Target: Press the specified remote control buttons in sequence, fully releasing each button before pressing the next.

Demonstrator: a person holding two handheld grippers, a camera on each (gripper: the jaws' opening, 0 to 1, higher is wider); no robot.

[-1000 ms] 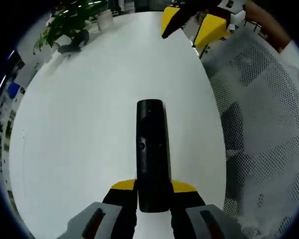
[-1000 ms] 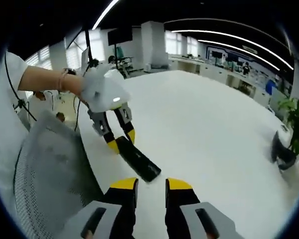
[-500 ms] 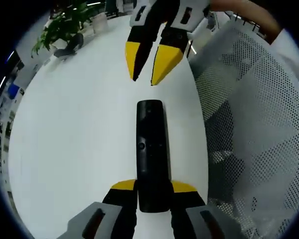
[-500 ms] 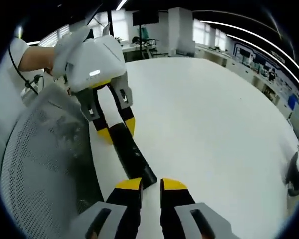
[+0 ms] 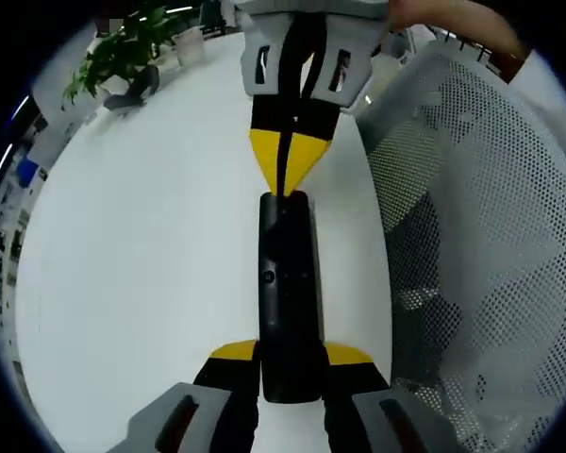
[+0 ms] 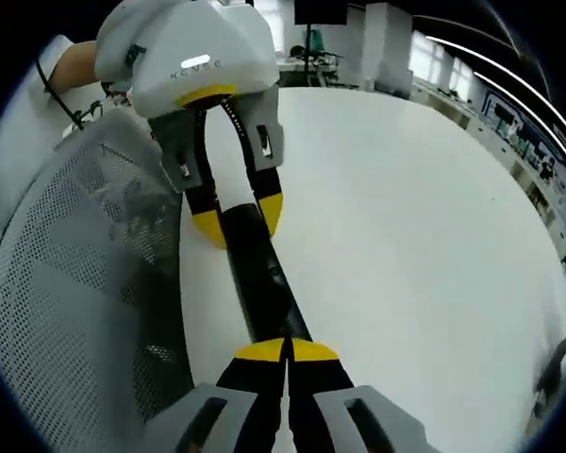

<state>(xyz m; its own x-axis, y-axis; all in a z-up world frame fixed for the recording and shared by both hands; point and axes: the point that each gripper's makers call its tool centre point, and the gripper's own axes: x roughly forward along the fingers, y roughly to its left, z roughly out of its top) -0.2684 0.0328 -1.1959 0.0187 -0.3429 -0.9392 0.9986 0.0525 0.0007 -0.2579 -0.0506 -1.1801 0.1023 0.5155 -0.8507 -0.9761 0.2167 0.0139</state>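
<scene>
Left gripper (image 5: 290, 363), own view: the two yellow-tipped jaws are clamped on the near end of the remote control (image 5: 288, 283), one jaw on each long side. In the right gripper view the same tool comes in from the top, its white housing above and its jaws astride the far end of the remote control (image 6: 259, 278).

Right gripper (image 6: 286, 351), own view: the jaws are pressed together with no gap between the yellow tips, forming a single blunt point that sits at the near end of the remote. In the left gripper view this right gripper (image 5: 288, 175) descends from the top, tips joined, at the remote's far end; whether they touch its surface cannot be told.

The remote is a long, narrow, black bar lying flat on the white table (image 5: 141, 236), near the edge that borders a grey mesh chair back (image 5: 472, 245). A small round mark shows partway along its top face; individual buttons are too small to make out.

Handling, as a judgement: the remote looks rigid, light and smooth-cased, so it may slide or pivot under a press unless held. The grip across its narrow sides at one end appears sound, leaving the top face free for the closed tips to press straight down.

A potted plant (image 5: 123, 47) stands at the table's far side.
</scene>
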